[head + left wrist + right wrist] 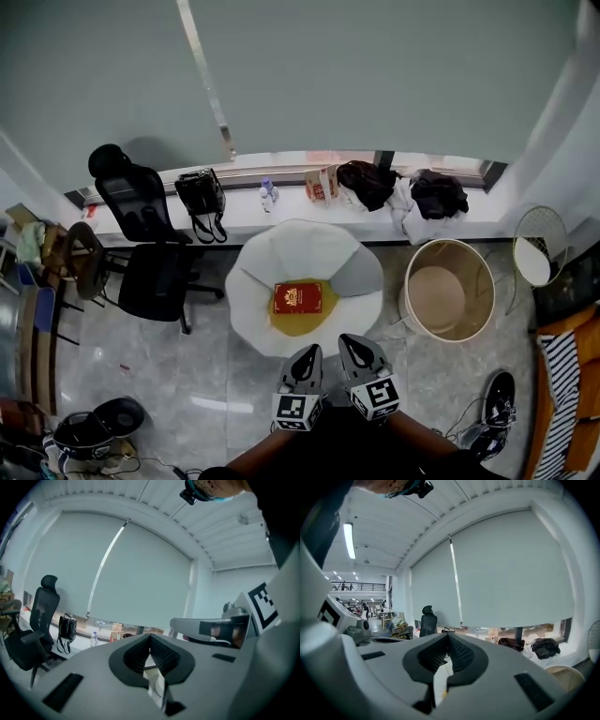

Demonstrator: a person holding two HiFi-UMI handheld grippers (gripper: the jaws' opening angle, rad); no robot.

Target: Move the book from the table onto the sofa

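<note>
— Tongs check: left tongs (307,355) and right tongs (353,345), what state?
— Both clenched, both empty. In the left gripper view the jaws meet tip to tip with no object between them. The right gripper view shows the same.
— Pose?
— Side by side, close but not touching, at the bottom middle of the head view. The tips point away from the person, toward the sofa (253,281). The marker cubes face up at the head camera. The left forearm (255,459) and right forearm (424,439) come in from the bottom edge and converge.
— Tipped down or level?
— Near level, by the look. Each gripper view looks across the room at the roller blind (511,573), with ceiling above. The left gripper view catches the right tongs' body along its right side.
— Book?
— The red book (297,298) lies flat, cover up, on a yellow patch (305,324). It sits about mid-seat on the white sofa, slightly toward the near edge. It is apart from both tongs, whose tips show at that near edge.
— Surroundings?
— A round tub (448,292) stands just beside the sofa's right edge. A black office chair (150,272) is off its left edge. The window sill (253,221) behind carries a handbag (200,194), a bottle (268,192), a paper bag (321,183) and dark clothes (367,181).
</note>
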